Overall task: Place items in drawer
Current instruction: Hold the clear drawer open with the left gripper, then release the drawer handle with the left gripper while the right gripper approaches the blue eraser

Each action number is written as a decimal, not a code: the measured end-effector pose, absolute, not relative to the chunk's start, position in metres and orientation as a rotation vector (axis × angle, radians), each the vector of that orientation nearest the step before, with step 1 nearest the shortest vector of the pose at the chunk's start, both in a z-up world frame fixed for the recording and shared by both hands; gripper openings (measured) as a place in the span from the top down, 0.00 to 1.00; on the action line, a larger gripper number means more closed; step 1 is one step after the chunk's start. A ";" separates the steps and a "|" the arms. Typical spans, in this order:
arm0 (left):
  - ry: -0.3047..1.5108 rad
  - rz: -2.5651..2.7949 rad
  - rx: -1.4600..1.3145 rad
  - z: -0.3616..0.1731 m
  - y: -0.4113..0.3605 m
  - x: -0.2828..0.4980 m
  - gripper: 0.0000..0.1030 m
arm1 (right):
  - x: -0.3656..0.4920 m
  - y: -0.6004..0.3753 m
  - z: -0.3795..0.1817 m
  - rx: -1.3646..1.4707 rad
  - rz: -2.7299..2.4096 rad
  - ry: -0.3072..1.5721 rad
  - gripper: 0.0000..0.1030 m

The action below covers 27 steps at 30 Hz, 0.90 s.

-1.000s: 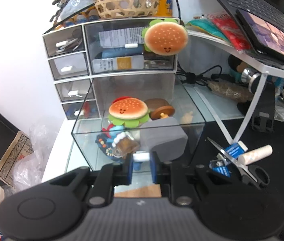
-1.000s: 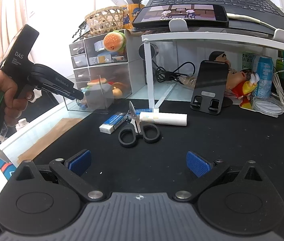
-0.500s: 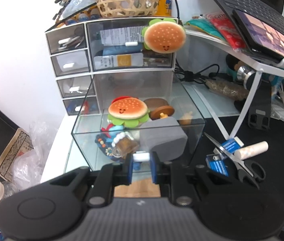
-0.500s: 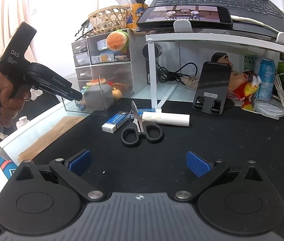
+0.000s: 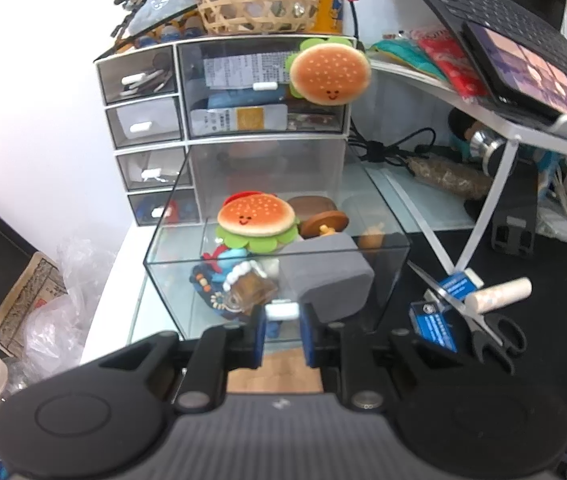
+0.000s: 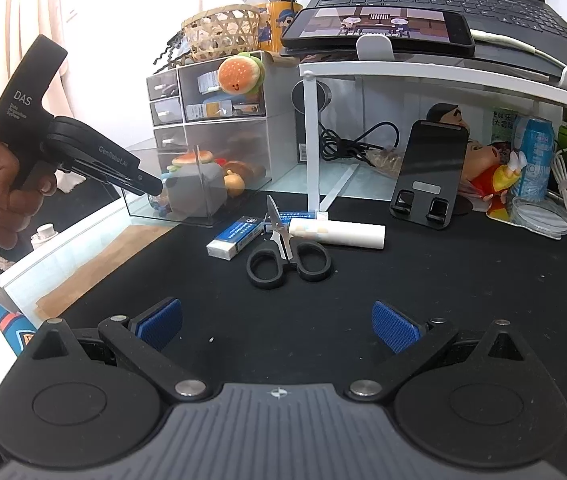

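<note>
A clear drawer (image 5: pixel 187 216) is pulled far out of a white organizer (image 5: pixel 143 120). It holds a burger toy (image 5: pixel 257 218), a grey block (image 5: pixel 323 276) and other trinkets. My left gripper (image 5: pixel 282 330) is shut on the drawer's white handle (image 5: pixel 282 312); it also shows in the right wrist view (image 6: pixel 151 186). My right gripper (image 6: pixel 277 326) is open and empty above the black mat. In front of it lie black scissors (image 6: pixel 287 256), a blue-white eraser (image 6: pixel 235 238) and a white tube (image 6: pixel 337 232).
A second burger toy (image 5: pixel 329 76) hangs on the organizer's upper drawer. A white riser shelf (image 6: pixel 443 76) carries a phone and a laptop. A black phone stand (image 6: pixel 429 172), figurines and a can stand beneath it. A plastic bag (image 5: pixel 59 304) and bottle lie left.
The drawer has slid further out of the organizer with my left gripper on its handle. The right gripper has stayed open and nearly still.
</note>
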<state>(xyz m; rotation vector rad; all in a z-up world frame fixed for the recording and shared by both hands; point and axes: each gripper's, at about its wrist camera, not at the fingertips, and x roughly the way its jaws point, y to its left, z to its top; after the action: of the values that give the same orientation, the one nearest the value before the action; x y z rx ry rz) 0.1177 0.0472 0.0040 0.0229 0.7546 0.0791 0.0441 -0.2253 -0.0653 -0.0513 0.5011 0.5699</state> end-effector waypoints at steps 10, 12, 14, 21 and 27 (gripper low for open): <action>0.592 0.056 -0.047 0.024 0.041 0.085 0.77 | 0.044 -0.221 -0.067 -0.072 0.562 0.504 0.00; 0.569 0.048 -0.078 0.025 0.040 0.081 0.77 | 0.044 -0.223 -0.067 -0.069 0.558 0.502 0.00; 0.555 0.052 -0.094 0.024 0.039 0.079 0.77 | 0.044 -0.225 -0.066 -0.066 0.554 0.501 0.00; 0.498 0.057 -0.106 0.018 0.036 0.074 0.70 | 0.043 -0.230 -0.062 -0.039 0.554 0.494 0.00; 0.454 0.018 -0.112 0.009 0.028 0.077 0.64 | 0.047 -0.233 -0.062 -0.017 0.546 0.497 0.00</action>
<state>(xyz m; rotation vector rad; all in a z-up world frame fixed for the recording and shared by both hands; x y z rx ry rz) 0.0767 0.0284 0.0090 -0.1125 0.4541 0.0184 0.0467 -0.2334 -0.0621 -0.0171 0.4974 0.5456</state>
